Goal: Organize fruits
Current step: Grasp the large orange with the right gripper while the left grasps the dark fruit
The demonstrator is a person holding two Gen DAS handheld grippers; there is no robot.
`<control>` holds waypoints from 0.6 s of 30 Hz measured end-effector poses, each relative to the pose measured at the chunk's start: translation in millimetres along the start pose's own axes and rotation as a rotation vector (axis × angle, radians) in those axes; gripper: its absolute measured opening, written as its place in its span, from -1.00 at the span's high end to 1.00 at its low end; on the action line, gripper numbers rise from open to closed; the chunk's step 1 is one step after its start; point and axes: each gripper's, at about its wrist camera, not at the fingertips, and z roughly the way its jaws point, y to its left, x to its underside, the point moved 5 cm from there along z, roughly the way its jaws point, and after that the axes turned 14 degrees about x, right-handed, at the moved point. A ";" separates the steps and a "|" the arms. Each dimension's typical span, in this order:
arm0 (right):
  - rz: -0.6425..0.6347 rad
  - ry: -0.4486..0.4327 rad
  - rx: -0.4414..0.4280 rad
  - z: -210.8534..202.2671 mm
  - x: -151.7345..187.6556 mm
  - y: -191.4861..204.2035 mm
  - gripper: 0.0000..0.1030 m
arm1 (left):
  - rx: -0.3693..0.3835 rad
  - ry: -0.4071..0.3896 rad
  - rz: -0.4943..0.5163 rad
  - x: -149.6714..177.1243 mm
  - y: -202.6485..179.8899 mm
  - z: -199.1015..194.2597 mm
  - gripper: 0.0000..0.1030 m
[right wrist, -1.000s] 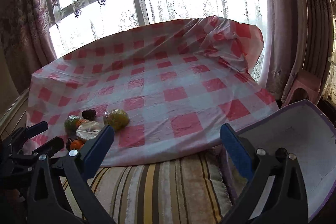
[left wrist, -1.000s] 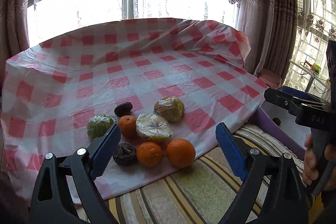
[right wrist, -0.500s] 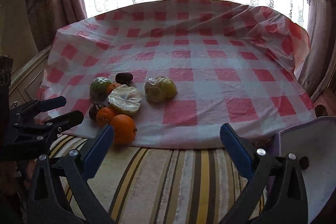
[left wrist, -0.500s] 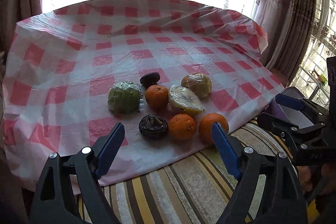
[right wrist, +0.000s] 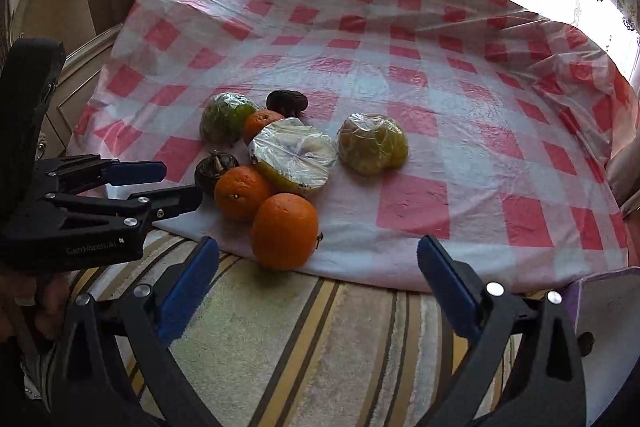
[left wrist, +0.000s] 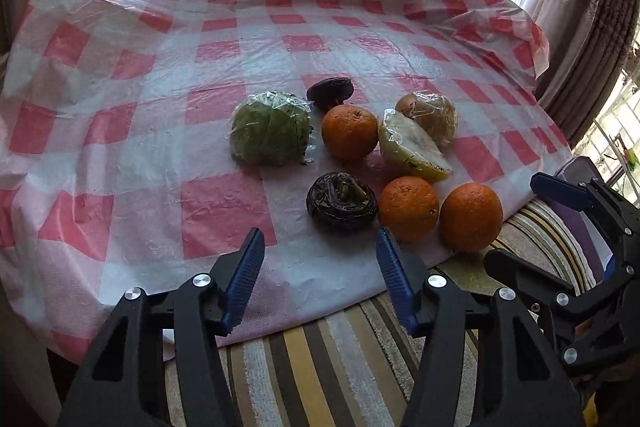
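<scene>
A cluster of fruit lies near the front edge of a red-and-white checked cloth (left wrist: 132, 131). It has three oranges (left wrist: 470, 217) (right wrist: 285, 231), two dark wrinkled fruits (left wrist: 341, 201), a wrapped green fruit (left wrist: 271, 133), a wrapped cut half (right wrist: 293, 156) and a wrapped yellow-green fruit (right wrist: 372, 143). My left gripper (left wrist: 320, 259) is open and empty, just in front of the near dark fruit. My right gripper (right wrist: 318, 279) is open and empty, just in front of the nearest orange.
A striped mat (right wrist: 304, 347) covers the surface in front of the cloth. A purple-rimmed tray (right wrist: 608, 311) sits at the right. Curtains (left wrist: 592, 7) and a bright window stand behind the table. Each gripper shows in the other's view (left wrist: 560, 227) (right wrist: 132, 183).
Both grippers have moved in closer to the fruit cluster and tilted down. The right gripper has swung left towards the fruit. No fruit has moved.
</scene>
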 end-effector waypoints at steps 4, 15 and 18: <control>-0.004 0.025 -0.001 9.6 -1.0 3.6 -0.78 | -0.013 0.021 0.039 -3.0 -3.8 6.4 -0.02; -0.010 0.049 -0.005 22.3 -3.8 8.5 -0.52 | -0.002 0.057 0.083 -13.1 -5.6 20.8 0.04; -0.004 0.063 -0.017 26.2 -3.6 8.2 -0.34 | 0.012 0.062 0.082 -14.8 -4.7 23.7 0.06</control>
